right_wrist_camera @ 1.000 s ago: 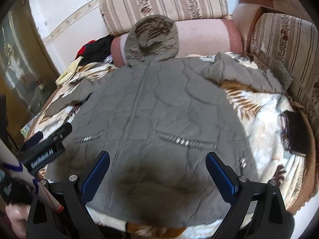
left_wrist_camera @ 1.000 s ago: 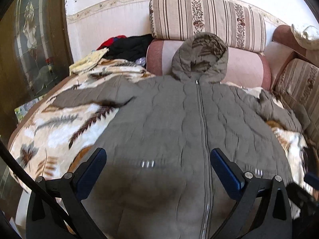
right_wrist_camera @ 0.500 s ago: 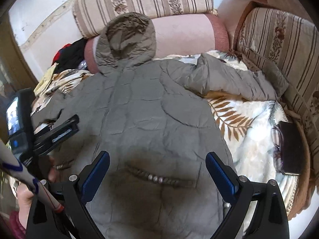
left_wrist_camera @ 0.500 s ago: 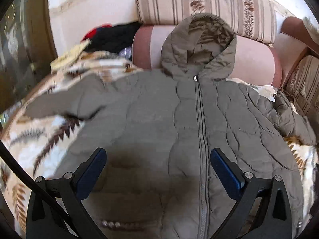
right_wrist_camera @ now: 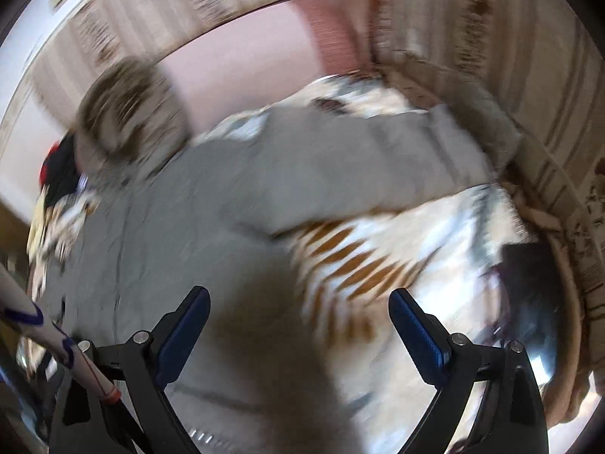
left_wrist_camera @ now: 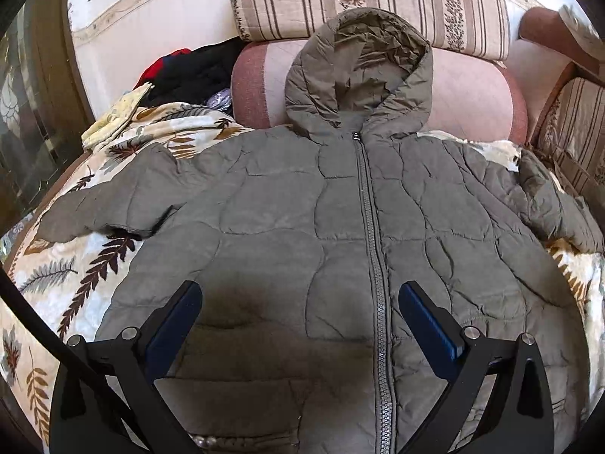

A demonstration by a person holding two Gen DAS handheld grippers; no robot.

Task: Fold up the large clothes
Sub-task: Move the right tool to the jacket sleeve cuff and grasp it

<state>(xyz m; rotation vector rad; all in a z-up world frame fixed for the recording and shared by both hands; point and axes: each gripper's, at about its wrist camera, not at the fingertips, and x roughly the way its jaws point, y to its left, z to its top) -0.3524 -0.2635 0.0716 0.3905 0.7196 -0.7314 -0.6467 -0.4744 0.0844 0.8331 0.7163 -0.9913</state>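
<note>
Matt quilted cloth jacket [left_wrist_camera: 302,234] with metal zip [left_wrist_camera: 372,249] on fleecy leaf-print blanket [left_wrist_camera: 75,272]; striped woven cushions [left_wrist_camera: 363,0].

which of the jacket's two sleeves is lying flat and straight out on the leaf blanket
The sleeve on the picture's left of the grey jacket. It lies spread flat on the blanket, whereas the other sleeve is bunched against the striped cushions.

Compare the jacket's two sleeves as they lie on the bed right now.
In the left wrist view, the sleeve on the picture's left lies flat and spread out on the leaf-print blanket. The sleeve on the picture's right is bunched and rumpled, close to the striped sofa cushion. Both belong to the same grey-green quilted jacket, and neither is folded inward yet.
</note>
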